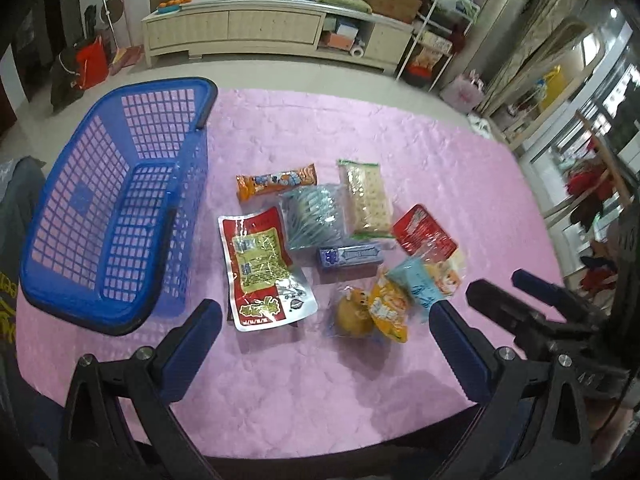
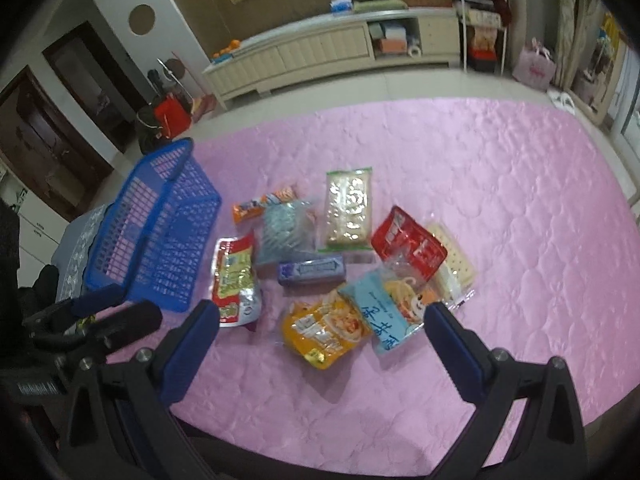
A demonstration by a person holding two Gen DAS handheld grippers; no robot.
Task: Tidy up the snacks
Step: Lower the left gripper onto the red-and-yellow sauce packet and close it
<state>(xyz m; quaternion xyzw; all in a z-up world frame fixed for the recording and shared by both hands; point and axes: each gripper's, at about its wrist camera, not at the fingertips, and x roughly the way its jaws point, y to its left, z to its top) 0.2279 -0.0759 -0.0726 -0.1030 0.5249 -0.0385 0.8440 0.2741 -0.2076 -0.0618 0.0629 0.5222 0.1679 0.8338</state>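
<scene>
An empty blue basket (image 1: 116,208) (image 2: 156,236) sits at the table's left. Several snack packs lie in a loose pile to its right: a red-and-silver pouch (image 1: 264,268) (image 2: 234,280), an orange bar (image 1: 276,182), a clear cracker pack (image 1: 366,200) (image 2: 348,210), a purple gum box (image 1: 352,258) (image 2: 312,270), a red pack (image 1: 424,230) (image 2: 408,246), a light blue pack (image 2: 384,316) and a yellow pack (image 1: 390,312) (image 2: 324,332). My left gripper (image 1: 326,312) is open and empty above the table's near side. My right gripper (image 2: 322,314) is open and empty, just short of the yellow pack.
A pink quilted cloth (image 1: 360,128) (image 2: 500,184) covers the table. The right gripper shows at the right edge of the left wrist view (image 1: 520,296). A long cream cabinet (image 1: 256,30) stands beyond the table's far edge.
</scene>
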